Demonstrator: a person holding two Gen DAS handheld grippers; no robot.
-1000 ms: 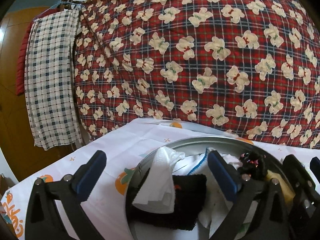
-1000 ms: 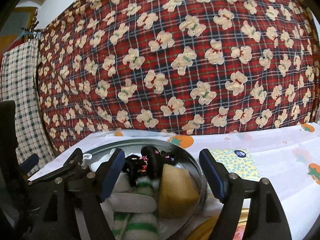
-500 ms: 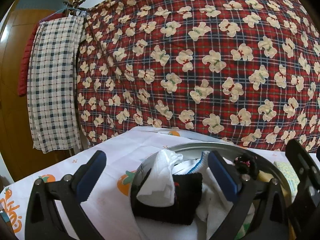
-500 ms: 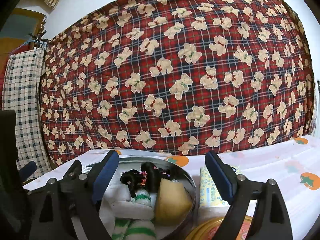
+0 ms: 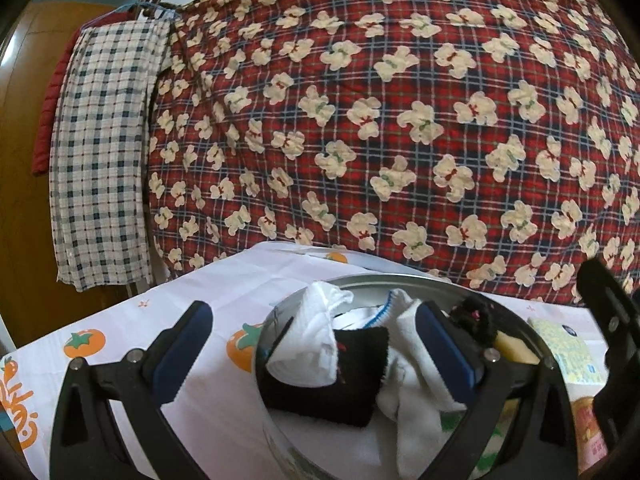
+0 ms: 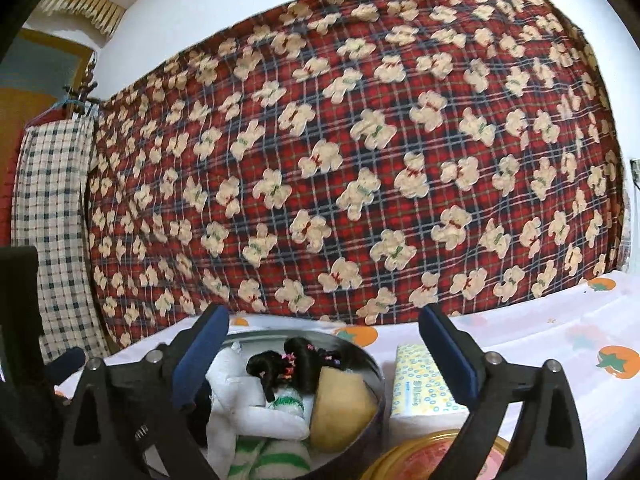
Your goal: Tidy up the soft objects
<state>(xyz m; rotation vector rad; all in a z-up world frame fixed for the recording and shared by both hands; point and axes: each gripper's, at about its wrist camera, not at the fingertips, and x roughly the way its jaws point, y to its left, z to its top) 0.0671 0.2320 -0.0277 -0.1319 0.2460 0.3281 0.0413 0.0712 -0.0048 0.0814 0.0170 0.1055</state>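
Soft objects [image 5: 332,364], gathered in the round metal tin [image 5: 400,278] on the tomato-print cloth [image 5: 224,280].

From the left wrist: white crumpled cloth [image 5: 316,336] draped over a black knitted piece [image 5: 352,376] at the tin's near-left side, a white sock with blue trim [image 5: 390,306] behind them toward the tin's centre, a black hair tie [image 5: 474,318] and yellow sponge [image 5: 514,352] at the tin's right side. Left gripper [image 5: 312,344] spread wide, nothing pinched, one finger over the cloth left of the tin, the other above the tin's contents.

From the right wrist: hair tie [image 6: 292,364] at the tin's middle, sponge [image 6: 344,408] against the tin's right wall, green-striped sock [image 6: 276,452] at the tin's near side. Tissue pack [image 6: 420,384] just right of the tin, outside it. Right gripper [image 6: 324,356] just opened wide, nothing between the pads, the tin and tissue pack framed in the gap.

Probably a release just finished. To do well: lift clear without snagging the hair tie or sock, keep the fingers off the tin's rim so as not to tip it, then line up squarely on the tissue pack beside the tin before closing gently.
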